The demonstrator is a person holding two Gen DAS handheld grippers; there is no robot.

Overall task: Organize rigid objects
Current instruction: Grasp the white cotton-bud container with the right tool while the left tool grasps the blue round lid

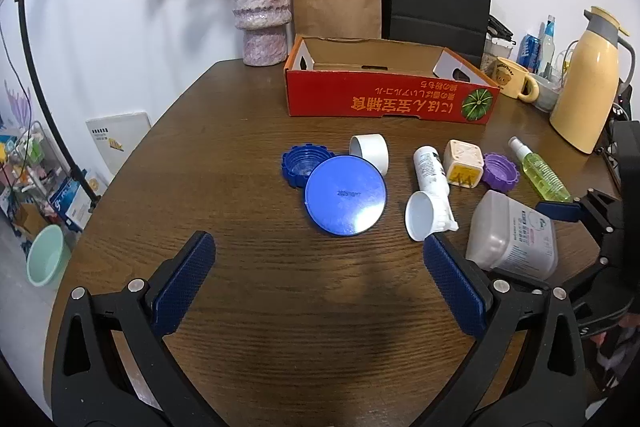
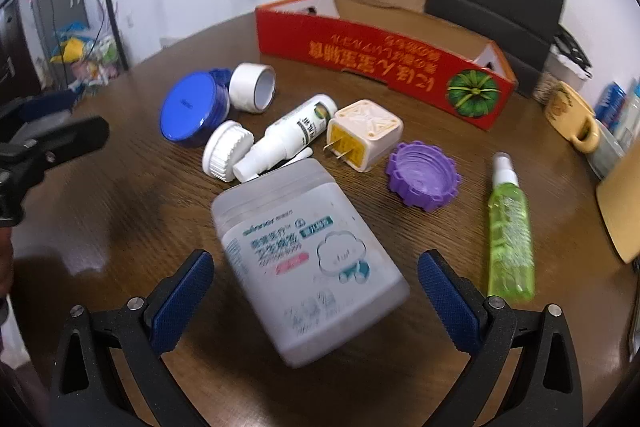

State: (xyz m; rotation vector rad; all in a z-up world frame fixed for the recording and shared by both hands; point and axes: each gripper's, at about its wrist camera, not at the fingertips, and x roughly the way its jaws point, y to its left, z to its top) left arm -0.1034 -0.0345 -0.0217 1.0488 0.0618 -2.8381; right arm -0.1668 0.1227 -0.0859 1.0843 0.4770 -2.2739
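Nearest the right gripper (image 2: 316, 281), a frosted white jar (image 2: 308, 263) lies on its side between the wide-spread fingers (image 2: 182, 299), touching neither. At 3 o'clock of it a green spray bottle (image 2: 510, 231) lies flat, near the tabletop (image 2: 120, 195) edge. The left gripper (image 1: 320, 277) hovers over bare wood, its fingers wide and holding nothing, with open room toward 9 o'clock. Beyond the jar, a white cap (image 2: 226, 155), a white spray bottle (image 2: 292, 133), a cream plug adapter (image 2: 366, 135) and a purple cap (image 2: 424, 175) cluster closely. At 11 o'clock a blue round tin (image 2: 192, 111) touches a tape roll (image 2: 254, 87). Farthest, at 12 o'clock, a red cardboard box (image 1: 384, 99) stands open; its visible interior holds nothing.
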